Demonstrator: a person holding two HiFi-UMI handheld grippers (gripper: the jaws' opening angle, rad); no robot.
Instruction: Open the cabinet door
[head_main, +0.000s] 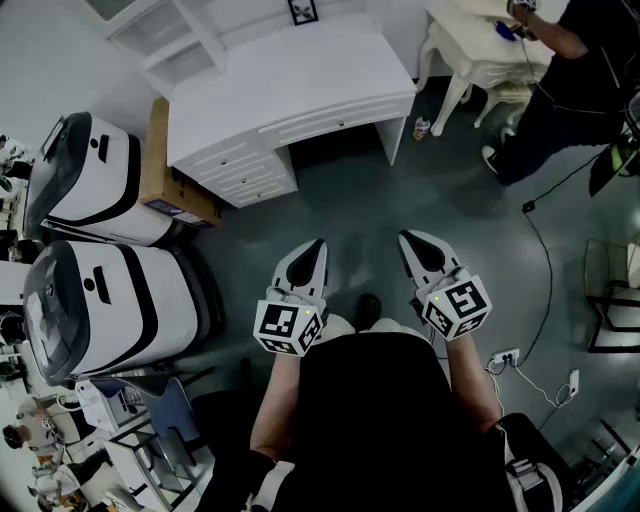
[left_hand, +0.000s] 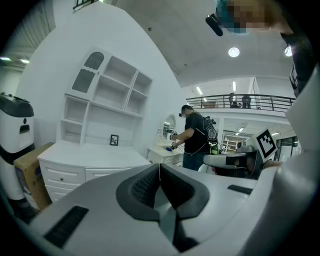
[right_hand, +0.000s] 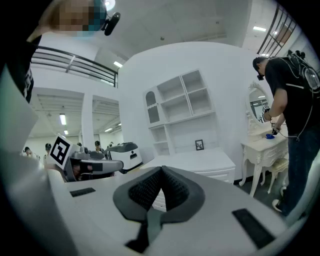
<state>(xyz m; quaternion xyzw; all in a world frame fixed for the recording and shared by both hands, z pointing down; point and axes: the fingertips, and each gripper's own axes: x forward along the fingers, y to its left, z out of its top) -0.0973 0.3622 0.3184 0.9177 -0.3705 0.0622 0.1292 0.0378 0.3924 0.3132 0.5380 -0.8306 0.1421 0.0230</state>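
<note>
The white tabletop carries a small picture frame at its back edge. On the grey floor, a cardboard box stands against its left end.

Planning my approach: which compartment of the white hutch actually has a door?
The top-left one, closed by the arched door with greyish panes; the rest are open shelves.

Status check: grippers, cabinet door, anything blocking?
Left gripper and right gripper: jaws shut, empty, well short of the desk. Cabinet door above it looks closed, untouched. Bare floor ahead, nothing in the way.
</note>
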